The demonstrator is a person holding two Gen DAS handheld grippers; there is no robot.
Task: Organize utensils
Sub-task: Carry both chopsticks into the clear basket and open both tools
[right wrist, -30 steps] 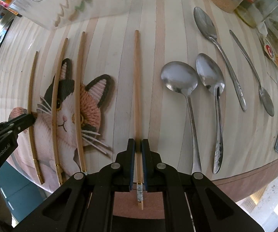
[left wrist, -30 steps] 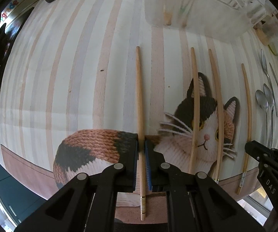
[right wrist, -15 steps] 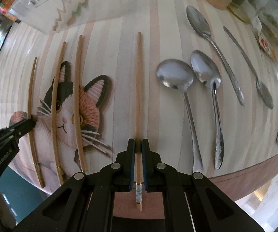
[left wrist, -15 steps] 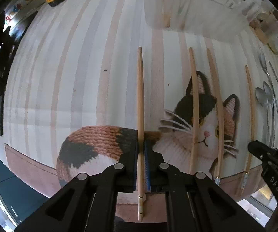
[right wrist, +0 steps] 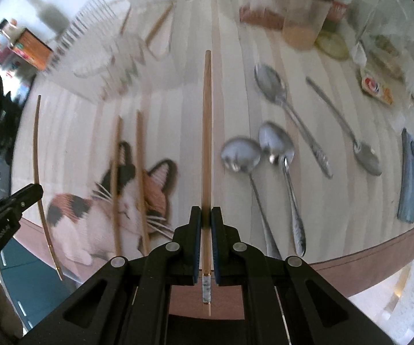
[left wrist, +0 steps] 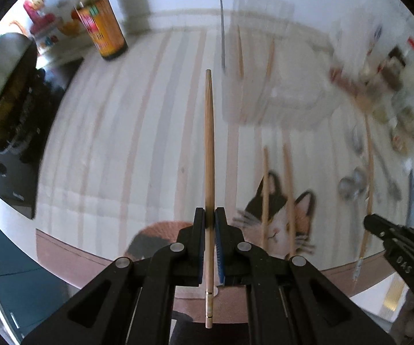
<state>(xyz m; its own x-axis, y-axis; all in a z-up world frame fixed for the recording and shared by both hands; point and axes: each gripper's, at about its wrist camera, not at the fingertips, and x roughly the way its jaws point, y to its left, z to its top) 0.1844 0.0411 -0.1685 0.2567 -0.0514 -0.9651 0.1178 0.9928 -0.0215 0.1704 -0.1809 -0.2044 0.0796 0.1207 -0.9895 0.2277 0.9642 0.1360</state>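
The left gripper pinches one wooden chopstick and the right gripper pinches another chopstick, each stick pointing ahead of its gripper above the striped worktop.

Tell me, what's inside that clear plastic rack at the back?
Inside the clear rack, two wooden chopsticks stand upright beside a dark thin utensil. Blur hides anything else.

Two wooden chopsticks aloft; four spoons on striped mat.
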